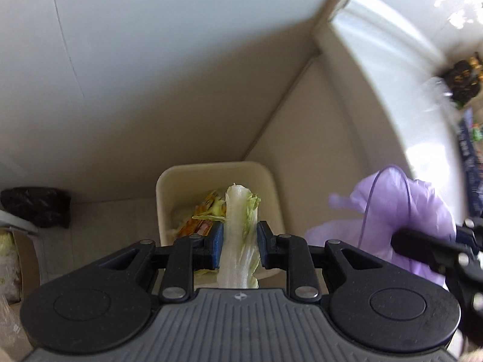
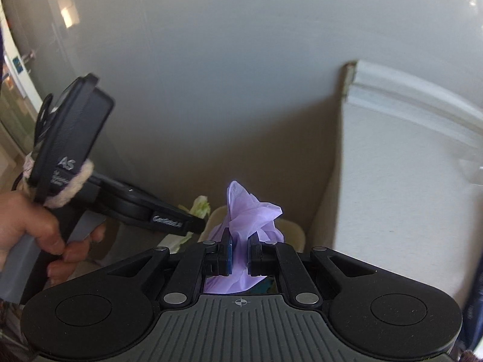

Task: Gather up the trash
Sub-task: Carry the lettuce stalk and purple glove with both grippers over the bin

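Nearest, left gripper (image 1: 240, 246): jaws narrowed onto a cabbage stalk (image 1: 240, 235), blue pads pressing both sides of it. The stalk is pale white with green leaf along one edge; it stands upright between the pads, directly above the bin (image 1: 265, 178).

Right gripper (image 2: 240, 255): jaws almost fully together, pinching a crumpled purple glove (image 2: 250, 211). The glove bunches up past the pads and hangs above the bin's rim, just right of the stalk as the left wrist camera shows it.

Person's hand (image 2: 27, 229): bare, wrapped round the left gripper's grey handle, left of the bin in the right wrist view.

Bin: beige, rounded rectangle, open top, standing on the floor below both grippers. Contents: orange and yellow wrappers (image 1: 205, 214) and leaf scraps.

Black bag (image 1: 36, 206): on the floor, well left of the bin.

Cardboard box (image 1: 21, 253): left of the bin, nearer than the bag, contents blurred.

White furniture edge (image 1: 392, 75): right of and beyond the bin.

Wall (image 1: 151, 45): plain, pale, behind the bin.
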`<state>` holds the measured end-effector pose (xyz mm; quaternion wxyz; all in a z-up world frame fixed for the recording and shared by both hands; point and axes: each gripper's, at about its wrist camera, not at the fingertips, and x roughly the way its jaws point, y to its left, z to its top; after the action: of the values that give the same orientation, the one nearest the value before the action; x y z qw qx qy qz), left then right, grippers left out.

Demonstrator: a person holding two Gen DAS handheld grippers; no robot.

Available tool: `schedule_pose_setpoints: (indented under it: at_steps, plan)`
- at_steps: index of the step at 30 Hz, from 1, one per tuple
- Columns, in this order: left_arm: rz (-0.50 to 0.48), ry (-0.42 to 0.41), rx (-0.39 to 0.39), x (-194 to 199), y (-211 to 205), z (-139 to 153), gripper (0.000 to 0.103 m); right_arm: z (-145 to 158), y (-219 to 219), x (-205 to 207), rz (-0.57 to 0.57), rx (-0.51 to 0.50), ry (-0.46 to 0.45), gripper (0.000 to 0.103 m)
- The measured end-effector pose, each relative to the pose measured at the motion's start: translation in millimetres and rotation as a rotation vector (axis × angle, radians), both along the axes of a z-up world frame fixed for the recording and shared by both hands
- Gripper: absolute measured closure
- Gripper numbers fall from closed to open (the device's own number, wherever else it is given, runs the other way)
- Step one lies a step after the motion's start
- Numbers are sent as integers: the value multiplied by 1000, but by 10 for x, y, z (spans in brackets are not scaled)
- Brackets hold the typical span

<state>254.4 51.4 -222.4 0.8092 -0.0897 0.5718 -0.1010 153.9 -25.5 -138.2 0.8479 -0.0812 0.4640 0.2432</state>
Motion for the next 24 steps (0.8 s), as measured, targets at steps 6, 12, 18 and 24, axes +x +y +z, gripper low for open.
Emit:
schedule_pose_setpoints:
  at_steps: [6,12,18,24]
  plan:
    - [-9,22,20,159,-21,-365,81,-377,240,168,38,-37,73,96]
    - [-3,58,41,283,-55,-651,81,-661,364,321,48,-75,122,96]
    - [2,81,64,375,-71,-790,80,-856,410,474,36,-98,162,96]
    - [1,95,84,481,-173,-858,79,-941,457,601,36,-98,185,92]
